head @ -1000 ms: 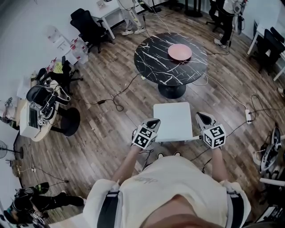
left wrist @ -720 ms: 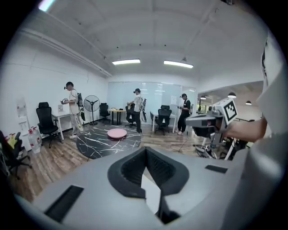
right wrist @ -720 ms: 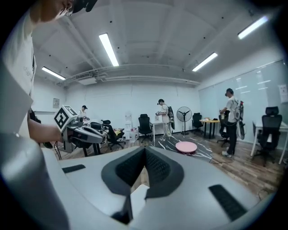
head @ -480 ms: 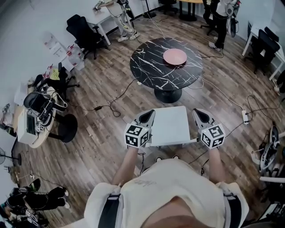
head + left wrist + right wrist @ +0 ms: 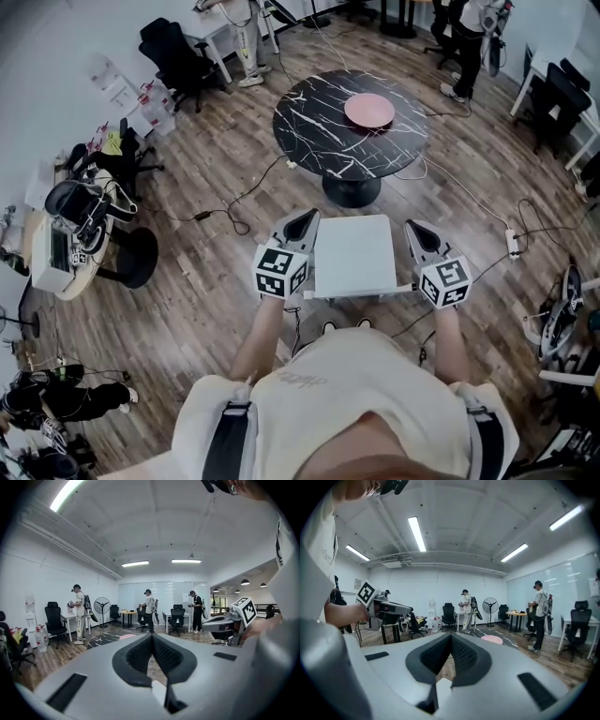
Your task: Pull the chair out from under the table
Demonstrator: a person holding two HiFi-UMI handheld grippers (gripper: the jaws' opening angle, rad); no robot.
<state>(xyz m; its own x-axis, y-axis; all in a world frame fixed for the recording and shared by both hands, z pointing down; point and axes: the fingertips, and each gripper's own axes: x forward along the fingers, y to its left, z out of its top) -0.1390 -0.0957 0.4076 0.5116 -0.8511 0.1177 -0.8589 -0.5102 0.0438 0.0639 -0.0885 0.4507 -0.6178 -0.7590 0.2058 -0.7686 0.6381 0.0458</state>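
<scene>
A white square-seated chair (image 5: 353, 255) stands on the wood floor in front of my feet, apart from the round black marble table (image 5: 319, 122) beyond it. My left gripper (image 5: 302, 223) hangs at the seat's left side and my right gripper (image 5: 417, 232) at its right side, both raised above the seat and pointing toward the table. In the left gripper view the left gripper (image 5: 152, 641) has its jaws shut with nothing between them. In the right gripper view the right gripper (image 5: 451, 641) is shut and empty too. Neither touches the chair.
A pink plate (image 5: 368, 110) lies on the table. Cables (image 5: 234, 211) trail over the floor around the table's base (image 5: 349, 192). Black office chairs (image 5: 178, 58) and desks line the walls. People (image 5: 149, 609) stand at the far end of the room.
Both grippers have risen beside the seat, the left one more, and it has drifted a little outward to the left. The chair and table have stayed where they were.
</scene>
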